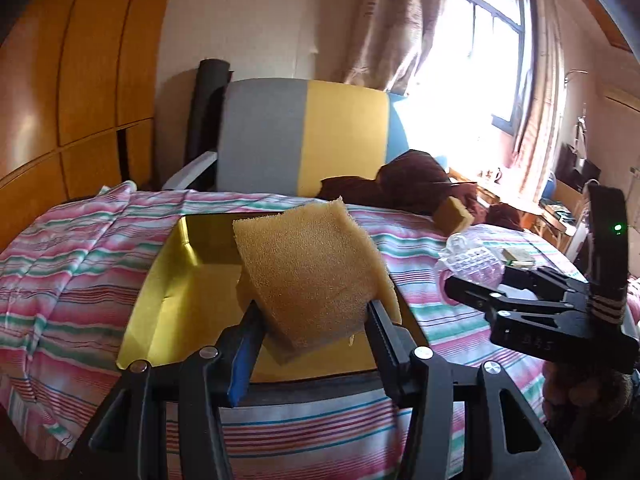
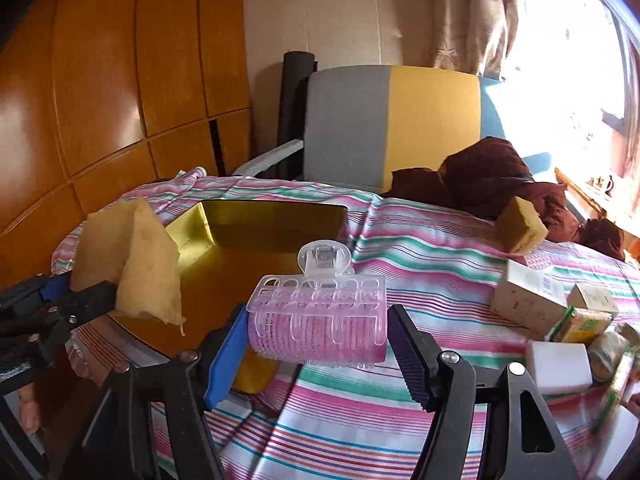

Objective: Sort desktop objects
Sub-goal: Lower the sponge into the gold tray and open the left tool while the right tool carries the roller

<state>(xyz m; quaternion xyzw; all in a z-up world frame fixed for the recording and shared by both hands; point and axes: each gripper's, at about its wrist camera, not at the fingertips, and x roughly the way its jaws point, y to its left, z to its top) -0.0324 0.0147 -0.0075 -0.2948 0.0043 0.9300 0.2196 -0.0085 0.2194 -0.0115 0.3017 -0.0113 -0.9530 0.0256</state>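
We hold a yellow sponge (image 1: 308,268) pinched between the left gripper (image 1: 312,320) jaws, over the gold tray (image 1: 160,300); it is light and soft and buckles under squeeze. The right gripper (image 2: 316,340) jaws bracket a pink hair roller (image 2: 320,316), springy plastic, best taken across its barrel ends; whether they clamp it, we cannot tell.

The sponge (image 1: 310,276) hides much of the gold tray (image 1: 160,300) floor in the left wrist view. In the right wrist view the pink hair roller (image 2: 318,318) covers the tray's near corner. Boxes and a jar at the right edge (image 2: 612,354) are blurred and partly cut off; their labels cannot be read. A window (image 1: 472,72) is washed out white.
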